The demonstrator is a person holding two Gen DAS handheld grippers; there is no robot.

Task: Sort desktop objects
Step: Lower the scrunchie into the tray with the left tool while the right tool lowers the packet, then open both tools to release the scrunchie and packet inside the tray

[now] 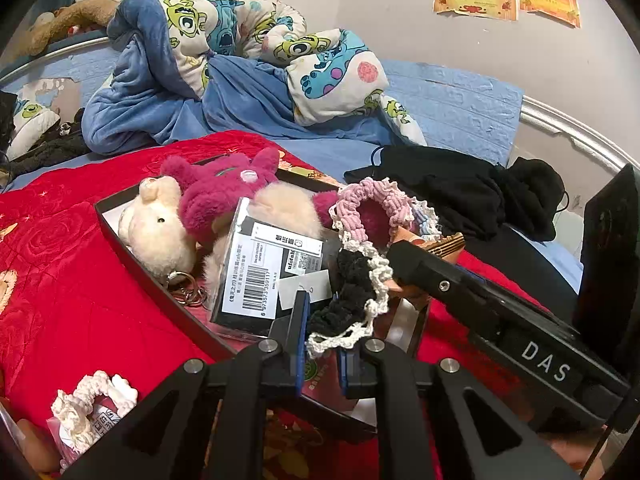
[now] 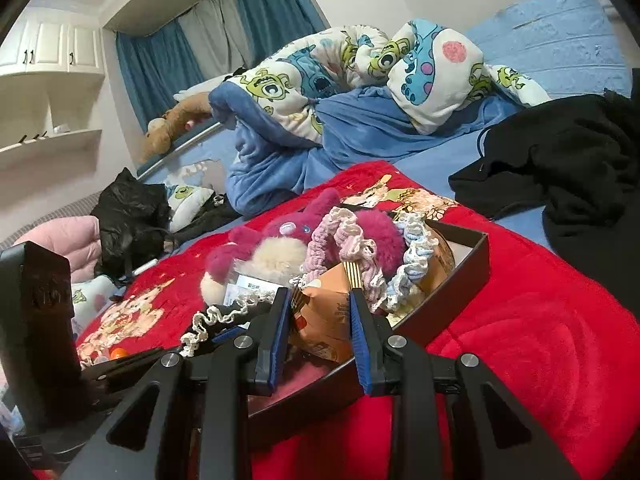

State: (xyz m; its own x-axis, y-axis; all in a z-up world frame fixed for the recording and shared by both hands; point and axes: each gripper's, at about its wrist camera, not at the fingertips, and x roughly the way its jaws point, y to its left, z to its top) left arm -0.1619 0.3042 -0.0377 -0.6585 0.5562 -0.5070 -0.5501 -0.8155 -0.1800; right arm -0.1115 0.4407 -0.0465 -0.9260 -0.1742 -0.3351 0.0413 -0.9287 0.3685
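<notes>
- Left wrist view: my left gripper (image 1: 322, 336) has its jaws nearly together, clenched on the black scrunchie (image 1: 352, 300) with its cream lace edge; the scrunchie hangs just above the near end of the box (image 1: 108, 220).
- My right gripper (image 2: 320, 320) reaches into the box from the right in this view. In the right wrist view its pads bracket the orange snack packet (image 2: 324, 312) and appear to press its sides, so I record it as grasping the packet, inside the box at its near end.
- The dark shallow box is my landmark; it lies on the red blanket (image 1: 60, 260).
- Inside the box, beyond the scrunchie: a barcoded black pack (image 1: 264, 272), leaning; a cream plush bear (image 1: 156, 232) with a key ring, at the left side; a magenta plush (image 1: 224, 196) at the far end.
- A pink scrunchie (image 1: 372, 204) lies on the far right part of the box contents, with a blue-and-white scrunchie (image 2: 416, 256) beside it.
- Outside the box, near-left on the blanket: a cream scrunchie (image 1: 94, 404).
- Beyond the box: a cartoon-print quilt (image 1: 248, 40); to its far right, black clothing (image 1: 460, 192).
</notes>
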